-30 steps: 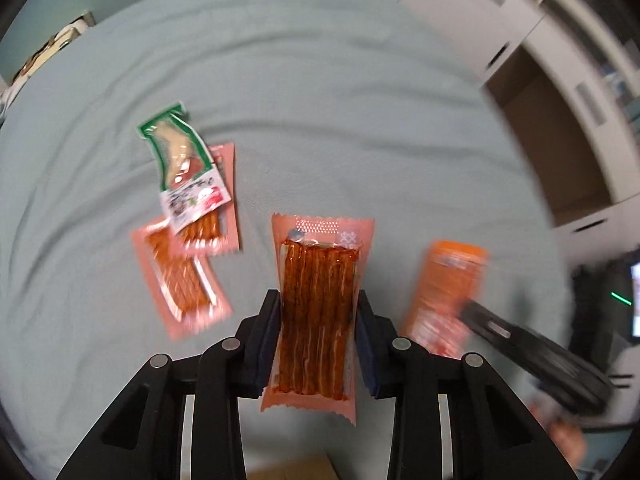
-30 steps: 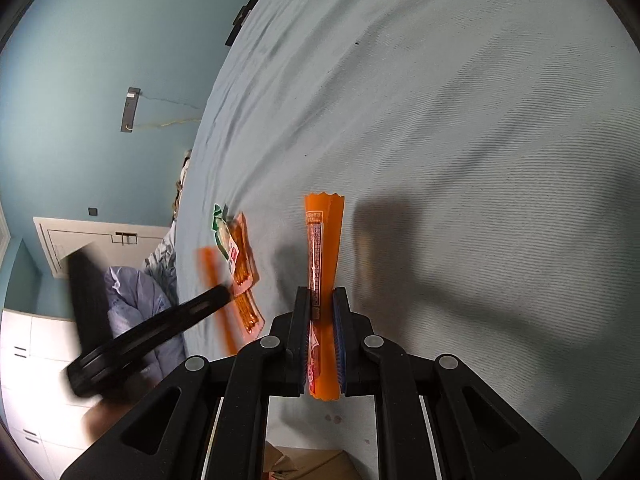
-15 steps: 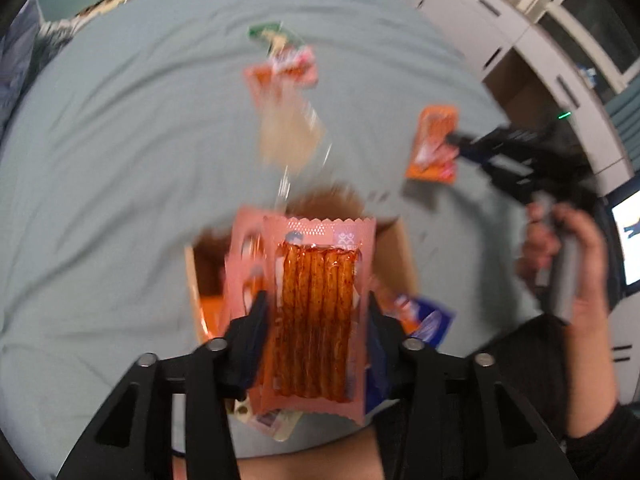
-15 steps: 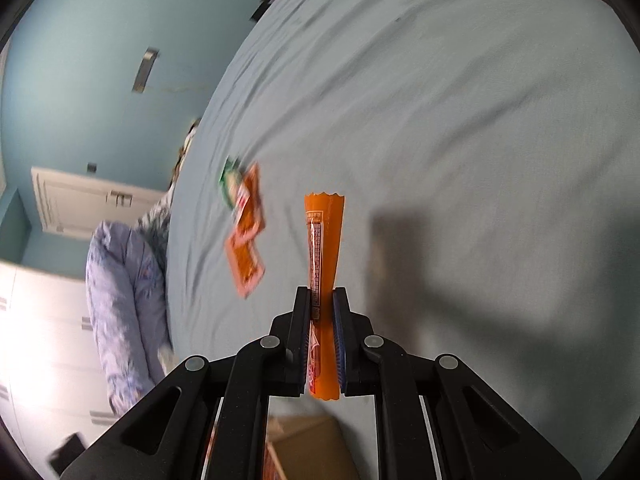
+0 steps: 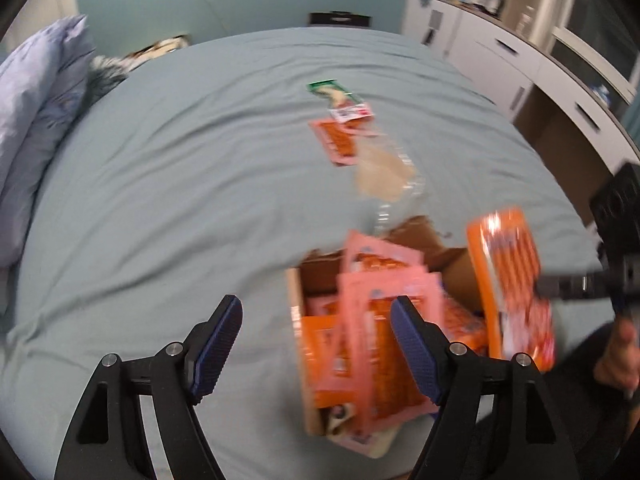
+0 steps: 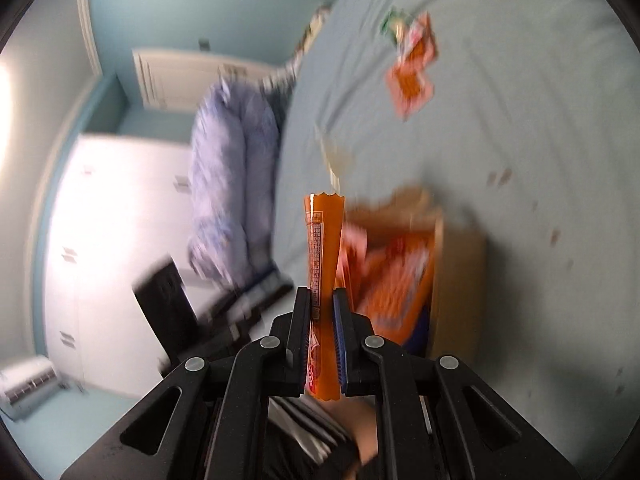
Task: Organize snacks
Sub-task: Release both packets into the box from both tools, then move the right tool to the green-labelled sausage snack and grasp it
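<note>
My left gripper [image 5: 316, 330] is open and empty, just left of a cardboard box [image 5: 297, 312] holding several pink and orange snack packets [image 5: 384, 320]. My right gripper [image 6: 322, 330] is shut on an orange snack packet [image 6: 322, 248], held edge-on beside the box [image 6: 460, 280]; the same packet shows in the left wrist view [image 5: 512, 280] over the box's right side. A green-topped packet [image 5: 338, 98], pink packets [image 5: 338, 142] and a clear pale packet [image 5: 382, 170] lie on the bed further off.
The blue-grey bedsheet [image 5: 180, 180] stretches around the box. Lilac pillows [image 5: 36, 120] lie at the left edge. White cabinets [image 5: 500, 52] stand beyond the bed at the right. A person's hand [image 5: 620, 352] holds the right gripper.
My left gripper has opened and let go of the pink spicy-strip packet, which now lies in the box. My right gripper has carried the orange packet over to the box.
</note>
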